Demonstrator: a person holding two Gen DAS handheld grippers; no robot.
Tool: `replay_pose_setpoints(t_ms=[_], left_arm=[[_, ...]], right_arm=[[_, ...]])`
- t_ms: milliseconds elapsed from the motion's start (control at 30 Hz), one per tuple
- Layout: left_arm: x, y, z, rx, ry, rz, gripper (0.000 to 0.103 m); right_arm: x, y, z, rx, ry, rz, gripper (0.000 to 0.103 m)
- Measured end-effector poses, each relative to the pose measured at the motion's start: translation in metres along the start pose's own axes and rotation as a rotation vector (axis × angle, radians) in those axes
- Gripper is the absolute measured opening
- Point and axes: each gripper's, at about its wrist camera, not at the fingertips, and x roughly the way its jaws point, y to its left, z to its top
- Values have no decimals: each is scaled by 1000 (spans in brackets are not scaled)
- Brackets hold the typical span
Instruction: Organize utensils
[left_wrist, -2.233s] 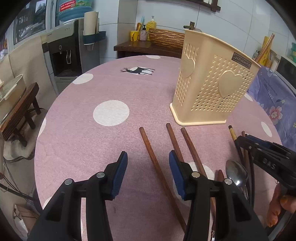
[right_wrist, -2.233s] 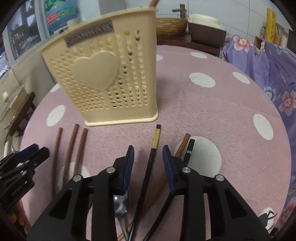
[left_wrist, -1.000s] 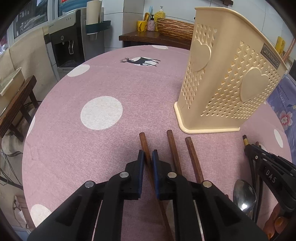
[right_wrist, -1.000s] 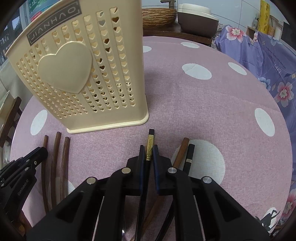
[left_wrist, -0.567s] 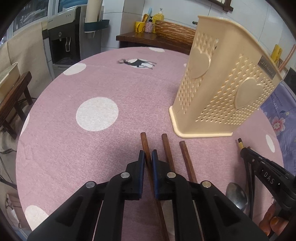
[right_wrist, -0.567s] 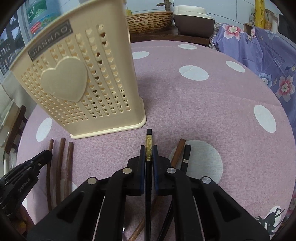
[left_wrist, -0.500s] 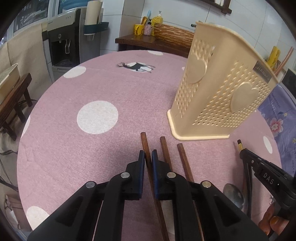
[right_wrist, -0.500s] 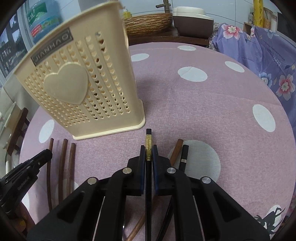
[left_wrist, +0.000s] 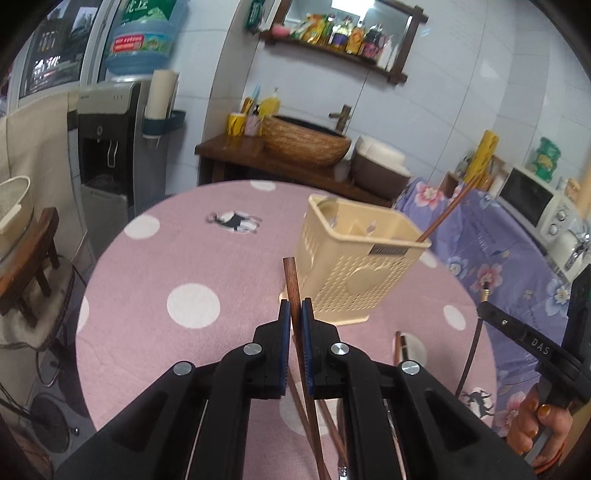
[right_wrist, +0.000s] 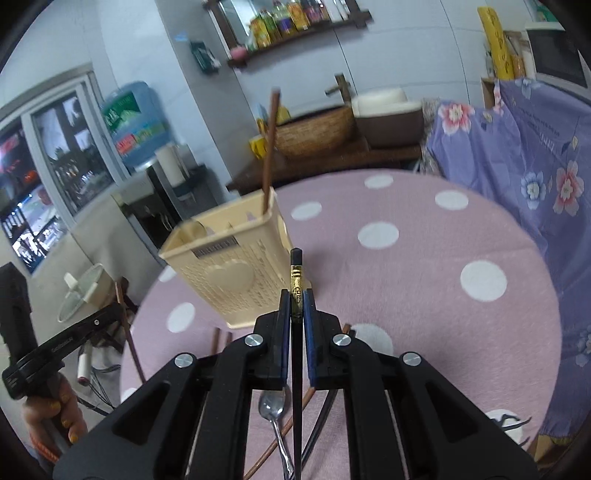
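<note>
My left gripper is shut on a brown wooden chopstick, held above the pink dotted table with its tip toward the cream utensil holder. One brown chopstick stands in that holder. My right gripper is shut on a black chopstick with a gold band, lifted in front of the utensil holder. More brown chopsticks lie on the cloth below the left gripper. A metal spoon and other chopsticks lie under the right gripper.
A water dispenser stands far left, and a wooden counter with a woven basin is behind the table. A purple floral cloth covers furniture on the right. A wooden stool is beside the table's left edge.
Both grippers have risen off the table with their chopsticks clamped. The holder's open top now shows from above, where before only its side was seen.
</note>
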Motion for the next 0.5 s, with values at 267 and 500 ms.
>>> replay_pose_setpoints(t_ms=[267,500], left_arm=[[-19,-2,13,36,-42,-25,2],[3,16,3,-6,12,72,4]], right_arm=[[-45,2,16,-23,-72,53,8],[-48,3,13,-19,-76,30,8]])
